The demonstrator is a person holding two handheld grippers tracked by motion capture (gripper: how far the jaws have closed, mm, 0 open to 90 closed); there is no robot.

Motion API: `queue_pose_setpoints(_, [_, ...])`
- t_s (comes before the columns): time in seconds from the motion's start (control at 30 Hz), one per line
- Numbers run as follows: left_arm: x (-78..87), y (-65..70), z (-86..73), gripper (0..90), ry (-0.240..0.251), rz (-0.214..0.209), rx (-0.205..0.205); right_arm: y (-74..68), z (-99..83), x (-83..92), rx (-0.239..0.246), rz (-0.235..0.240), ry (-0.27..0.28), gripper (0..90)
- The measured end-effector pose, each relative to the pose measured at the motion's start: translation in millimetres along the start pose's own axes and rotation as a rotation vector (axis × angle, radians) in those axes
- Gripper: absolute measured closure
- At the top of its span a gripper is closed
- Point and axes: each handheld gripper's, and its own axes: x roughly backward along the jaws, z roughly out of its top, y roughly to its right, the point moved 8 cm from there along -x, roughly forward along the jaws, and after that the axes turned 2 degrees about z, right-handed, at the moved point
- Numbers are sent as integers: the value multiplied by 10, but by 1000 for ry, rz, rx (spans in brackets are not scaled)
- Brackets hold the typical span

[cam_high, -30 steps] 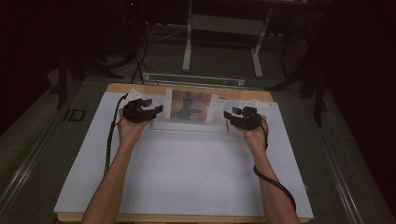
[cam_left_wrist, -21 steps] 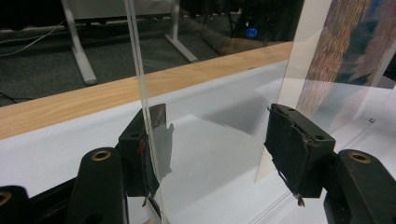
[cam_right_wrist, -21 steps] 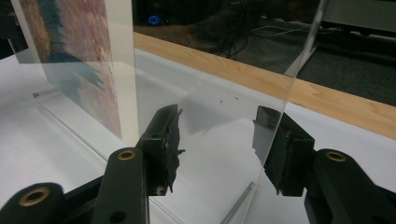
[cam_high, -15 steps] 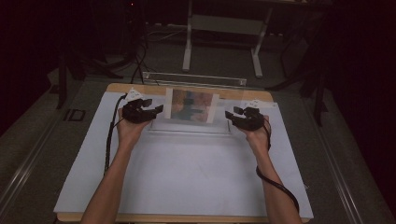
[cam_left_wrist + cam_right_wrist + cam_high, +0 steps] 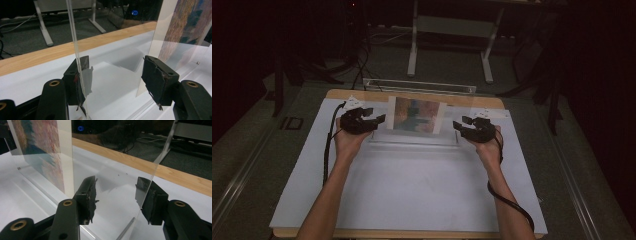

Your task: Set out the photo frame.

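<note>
A clear acrylic panel (image 5: 382,131) stands upright on its base at the far middle of the white mat (image 5: 422,200). A colourful printed picture (image 5: 417,115) sits in its centre. My left gripper (image 5: 378,120) is at the panel's left edge and my right gripper (image 5: 459,125) at its right edge. In the left gripper view the panel's edge (image 5: 75,37) runs down beside the left pad of my left gripper (image 5: 117,75), jaws wide apart. In the right gripper view the clear sheet (image 5: 120,165) lies between the spread jaws of my right gripper (image 5: 117,195), with the picture (image 5: 37,145) farther off.
The mat covers a wooden table whose far edge (image 5: 412,97) lies just behind the panel. Beyond it are a metal rail (image 5: 419,86), desk legs (image 5: 413,45) and floor cables. A cable (image 5: 328,150) trails from each gripper along the forearms.
</note>
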Motion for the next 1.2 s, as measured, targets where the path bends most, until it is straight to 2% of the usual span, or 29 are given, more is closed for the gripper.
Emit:
queue_pose_setpoints(0.63, [163, 42, -83, 388, -3, -11, 40, -141, 46, 107, 13, 14, 3, 502])
queue_pose_setpoints(0.93, [247, 88, -156, 388, -8, -2, 34, -217, -17, 144, 2, 19, -2, 502])
queue_pose_setpoints(1.2, [256, 117, -213, 389, -18, -3, 33, -244, -88, 160, -1, 23, -17, 502])
